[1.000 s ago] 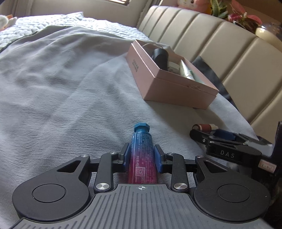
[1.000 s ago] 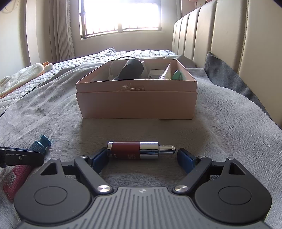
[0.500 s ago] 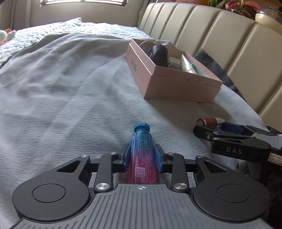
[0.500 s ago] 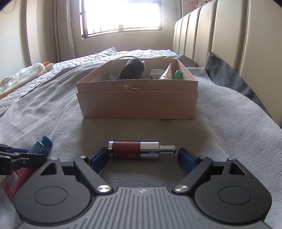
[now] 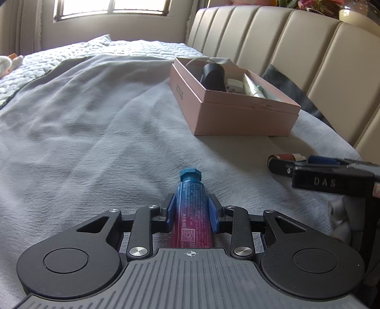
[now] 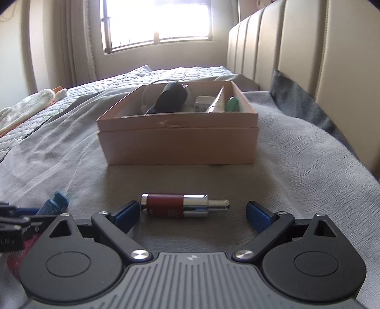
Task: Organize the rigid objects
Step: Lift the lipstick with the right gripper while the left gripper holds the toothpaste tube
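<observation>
Wider now than a second ago, the right hand-held gripper (image 6: 192,212) is opening its jaws around the red and chrome bottle (image 6: 184,208), which lies crosswise on the bed's grey blanket (image 6: 285,166). Its left blue pad sits just beside the bottle's red end, and the right pad stands clear of the silver tip. The pink box (image 6: 177,140) has risen higher in the right wrist view; it stands at twelve o'clock from the bottle, open and holding a black object, a white piece, a pale tube and something green. At nine o'clock from the bottle, the left hand-held gripper (image 5: 192,212) pinches the blue and pink tube (image 5: 192,209) between its blue pads, the blue cap pointing away. The padded beige headboard (image 6: 296,54) runs along at three o'clock, and a bright window (image 6: 156,21) stands beyond the box.
</observation>
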